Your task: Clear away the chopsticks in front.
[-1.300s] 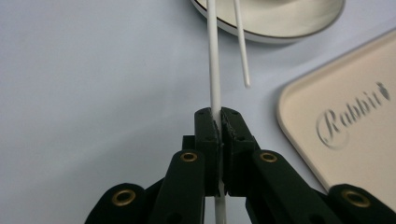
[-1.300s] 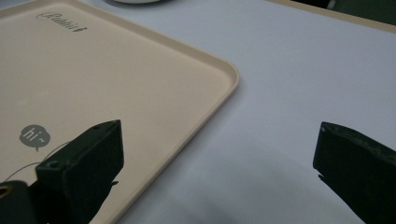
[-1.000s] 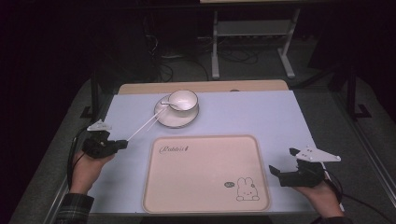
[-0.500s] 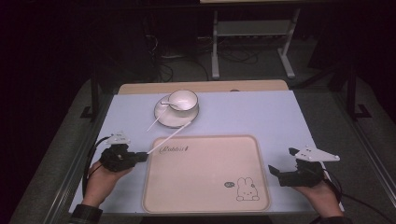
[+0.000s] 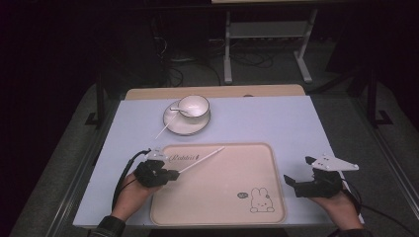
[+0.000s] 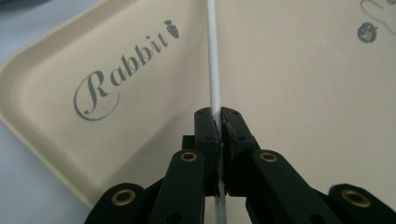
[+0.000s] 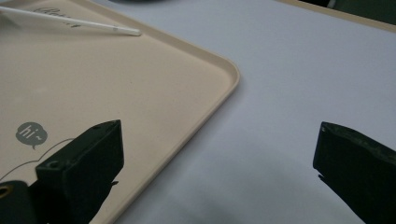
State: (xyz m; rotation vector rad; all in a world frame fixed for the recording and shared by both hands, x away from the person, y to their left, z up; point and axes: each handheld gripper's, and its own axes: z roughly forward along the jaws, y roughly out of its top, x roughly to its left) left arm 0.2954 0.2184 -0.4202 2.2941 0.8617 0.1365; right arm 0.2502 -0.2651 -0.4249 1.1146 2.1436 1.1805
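Dark room, pale blue table (image 5: 276,123). The left gripper (image 5: 170,174), clamped on a thin white stick (image 5: 200,160), has carried it from near the saucer (image 5: 185,124) over the tray's (image 5: 222,197) near-left corner. Looks like a drop-off's next. Right gripper (image 5: 291,183) idles with jaws apart by the tray's right edge.

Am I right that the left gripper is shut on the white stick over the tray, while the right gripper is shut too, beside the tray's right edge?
Not quite. The left gripper is shut on the white stick over the tray, but the right gripper is open: the right gripper view shows its jaws set wide apart, holding nothing, at the tray's right edge.
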